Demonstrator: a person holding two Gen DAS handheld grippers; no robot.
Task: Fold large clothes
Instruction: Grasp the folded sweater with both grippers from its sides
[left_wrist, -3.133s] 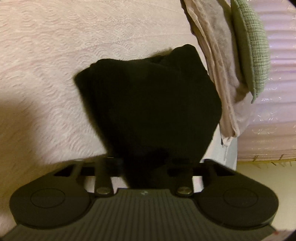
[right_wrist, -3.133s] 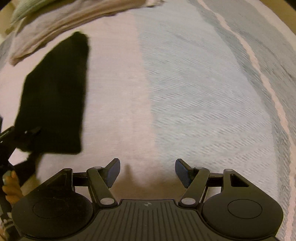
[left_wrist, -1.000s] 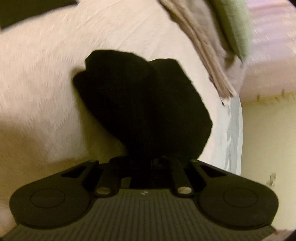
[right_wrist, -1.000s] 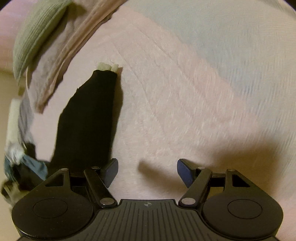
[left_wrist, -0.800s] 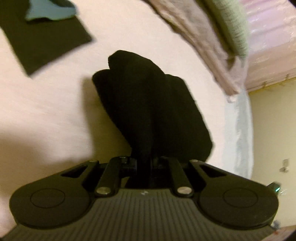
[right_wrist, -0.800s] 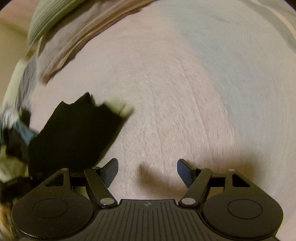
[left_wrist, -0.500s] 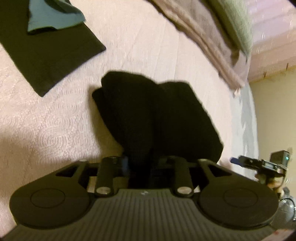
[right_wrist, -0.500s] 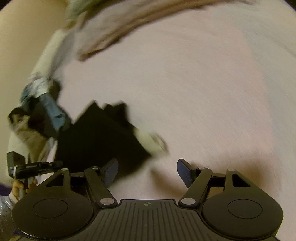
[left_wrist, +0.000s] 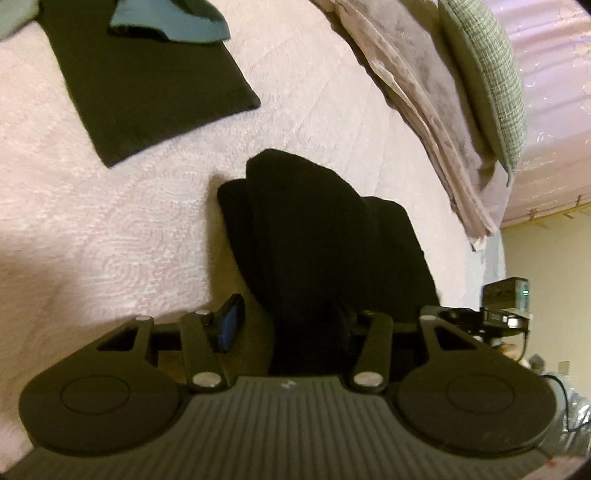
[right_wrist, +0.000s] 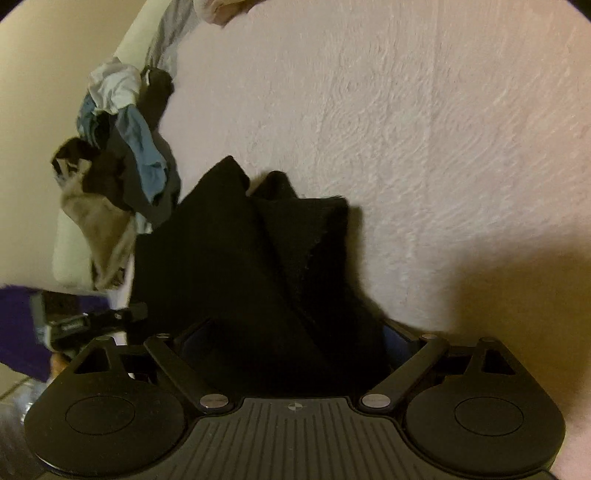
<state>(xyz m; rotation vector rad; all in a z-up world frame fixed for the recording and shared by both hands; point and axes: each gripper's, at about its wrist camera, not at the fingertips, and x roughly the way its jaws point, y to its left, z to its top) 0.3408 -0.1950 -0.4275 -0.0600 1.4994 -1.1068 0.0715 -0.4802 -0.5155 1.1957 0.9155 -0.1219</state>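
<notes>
Left wrist view: the black garment (left_wrist: 325, 236) lies bunched on the pink bedspread (left_wrist: 110, 229) near its edge, its near end covering one finger of the left gripper (left_wrist: 286, 325), whose jaws are opening around it; a second ago they pinched it. Right wrist view: the right gripper (right_wrist: 291, 339), spread wide, now straddles the garment, fingertips hidden beneath the cloth.
</notes>
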